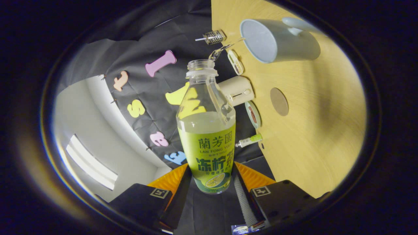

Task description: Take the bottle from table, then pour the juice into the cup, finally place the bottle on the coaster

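My gripper point(210, 184) is shut on a clear plastic bottle point(206, 130) with a green label, one finger on each side of its lower part. The bottle has no cap, and pale yellow juice fills it to about the shoulder. The whole scene appears turned on its side, so the wooden table point(313, 147) stands to the right of the bottle. A pale blue cup point(277, 40) with a handle rests on the table beyond the bottle's mouth and to its right, its opening facing the bottle side. A round brown coaster point(279, 101) lies on the table between the cup and my fingers.
Along the table's back edge, against the black cloth wall, are a cream box-shaped appliance point(236, 90), a small round dish point(253, 115), a green-capped tube point(249, 140), a wire strainer point(213, 37) and a small white item point(235, 62).
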The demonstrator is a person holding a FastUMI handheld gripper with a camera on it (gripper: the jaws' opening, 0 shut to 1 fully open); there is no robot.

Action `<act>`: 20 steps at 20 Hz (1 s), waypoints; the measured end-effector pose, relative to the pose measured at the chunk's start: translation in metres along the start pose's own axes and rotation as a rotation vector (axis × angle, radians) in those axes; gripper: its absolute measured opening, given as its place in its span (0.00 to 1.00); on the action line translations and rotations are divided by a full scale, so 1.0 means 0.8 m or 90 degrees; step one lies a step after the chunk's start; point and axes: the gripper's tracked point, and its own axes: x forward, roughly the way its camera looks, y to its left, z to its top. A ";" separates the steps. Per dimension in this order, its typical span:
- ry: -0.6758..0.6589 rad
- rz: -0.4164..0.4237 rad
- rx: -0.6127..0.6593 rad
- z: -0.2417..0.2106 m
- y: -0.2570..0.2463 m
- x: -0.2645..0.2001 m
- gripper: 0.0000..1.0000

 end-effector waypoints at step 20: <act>0.014 0.017 0.036 -0.002 0.014 0.004 0.77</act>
